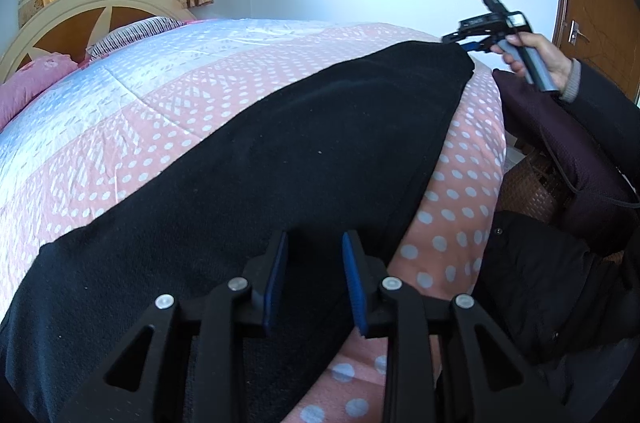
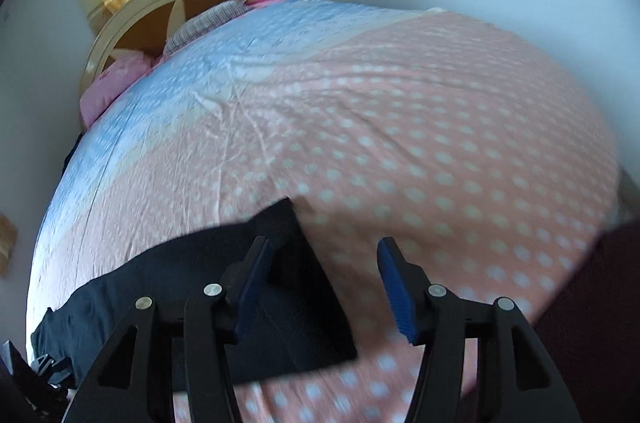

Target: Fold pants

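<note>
polka-dot bedspread (image 1: 460, 191) bears black pants (image 1: 280, 151) — both grippers (image 1: 315, 279) (image 2: 324, 283) released; only left view shows a hand (image 1: 536, 57).

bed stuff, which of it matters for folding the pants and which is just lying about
In the job: black pants; left hand-held gripper, open; right hand-held gripper, open; polka-dot quilt they lie on.

Lying about: pink pillow, striped pillow, dark purple cushion.

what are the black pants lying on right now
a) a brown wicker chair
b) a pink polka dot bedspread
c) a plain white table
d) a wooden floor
b: the black pants lie spread flat on the pink polka dot bedspread, with white dots showing along their edge in both wrist views.
</note>
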`<action>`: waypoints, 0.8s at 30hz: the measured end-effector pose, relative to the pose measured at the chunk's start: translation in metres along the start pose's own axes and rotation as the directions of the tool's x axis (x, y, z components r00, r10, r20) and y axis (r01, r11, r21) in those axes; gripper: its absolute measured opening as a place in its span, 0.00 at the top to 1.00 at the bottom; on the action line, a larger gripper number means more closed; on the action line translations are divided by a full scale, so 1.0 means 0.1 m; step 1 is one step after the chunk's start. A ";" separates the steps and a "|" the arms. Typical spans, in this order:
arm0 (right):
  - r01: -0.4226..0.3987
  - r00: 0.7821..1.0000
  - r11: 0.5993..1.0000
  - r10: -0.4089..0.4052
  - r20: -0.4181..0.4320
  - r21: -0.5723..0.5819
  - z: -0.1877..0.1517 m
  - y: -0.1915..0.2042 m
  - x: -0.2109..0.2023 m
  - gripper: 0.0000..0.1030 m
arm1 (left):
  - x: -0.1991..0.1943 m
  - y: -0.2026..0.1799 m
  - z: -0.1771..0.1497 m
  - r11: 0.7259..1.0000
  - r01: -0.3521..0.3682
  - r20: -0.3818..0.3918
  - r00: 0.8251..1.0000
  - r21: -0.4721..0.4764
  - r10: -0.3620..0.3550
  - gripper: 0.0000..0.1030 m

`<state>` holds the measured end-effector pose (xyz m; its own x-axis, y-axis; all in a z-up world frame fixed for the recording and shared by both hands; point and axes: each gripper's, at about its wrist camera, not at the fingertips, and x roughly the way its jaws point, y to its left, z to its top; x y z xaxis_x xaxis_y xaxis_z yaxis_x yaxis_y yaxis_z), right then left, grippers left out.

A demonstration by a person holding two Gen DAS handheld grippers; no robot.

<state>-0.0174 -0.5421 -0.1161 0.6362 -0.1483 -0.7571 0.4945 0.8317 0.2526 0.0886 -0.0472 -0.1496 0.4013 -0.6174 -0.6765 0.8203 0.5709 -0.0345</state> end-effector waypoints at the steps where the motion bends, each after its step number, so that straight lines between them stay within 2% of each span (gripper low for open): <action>1: -0.015 1.000 1.000 0.015 0.001 -0.004 -0.06 0.00 -0.09 0.47 | 0.00 0.00 0.00 1.000 0.000 0.000 1.000 0.000 0.000 0.69; 2: -0.035 0.999 0.999 0.035 -0.003 -0.009 -0.11 0.01 -0.14 0.52 | 0.00 0.00 0.00 1.000 -0.002 0.000 1.000 0.001 0.002 0.69; 5: -0.058 0.998 0.998 0.057 -0.041 -0.031 -0.25 0.07 -0.15 0.54 | 0.01 -0.01 0.00 1.000 -0.005 0.002 1.000 0.003 0.005 0.69; 6: -0.058 0.997 0.997 0.055 -0.056 -0.045 -0.29 0.08 -0.12 0.63 | 0.01 -0.01 0.00 1.000 -0.005 0.002 1.000 0.003 0.005 0.69; 8: -0.028 0.996 0.997 0.021 -0.085 -0.075 -0.37 0.11 0.00 0.87 | 0.01 -0.01 0.00 1.000 -0.004 0.002 1.000 0.002 0.004 0.69; 11: 0.017 0.994 0.991 -0.031 -0.101 -0.136 -0.44 0.14 0.10 0.88 | 0.01 -0.02 0.00 1.000 -0.004 0.003 1.000 0.001 0.004 0.69; 15: 0.017 0.993 0.993 -0.031 -0.117 -0.113 -0.40 0.11 0.04 0.84 | 0.01 -0.02 0.00 1.000 -0.004 0.005 1.000 0.001 0.004 0.68; 16: 0.027 0.995 0.993 -0.038 -0.093 -0.117 -0.37 0.12 -0.01 0.79 | 0.01 -0.02 -0.01 1.000 -0.004 0.006 1.000 0.001 0.004 0.68; 18: 0.031 0.998 0.991 -0.038 -0.053 -0.129 -0.32 0.15 -0.09 0.79 | 0.01 -0.03 -0.01 1.000 -0.005 0.006 1.000 0.005 0.005 0.67; 20: 0.013 1.000 0.993 -0.016 -0.025 -0.121 -0.22 0.19 -0.13 0.79 | 0.01 -0.04 0.00 1.000 -0.003 0.004 1.000 0.009 0.003 0.65; 24: -0.055 0.998 0.998 0.055 -0.024 -0.025 0.08 0.13 0.05 0.79 | 0.03 -0.05 0.00 1.000 0.000 0.004 1.000 0.009 0.000 0.65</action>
<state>-0.0033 -0.5364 -0.1118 0.6479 -0.0895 -0.7565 0.4436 0.8516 0.2792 0.0856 -0.0514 -0.1512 0.4027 -0.6194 -0.6739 0.8240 0.5660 -0.0278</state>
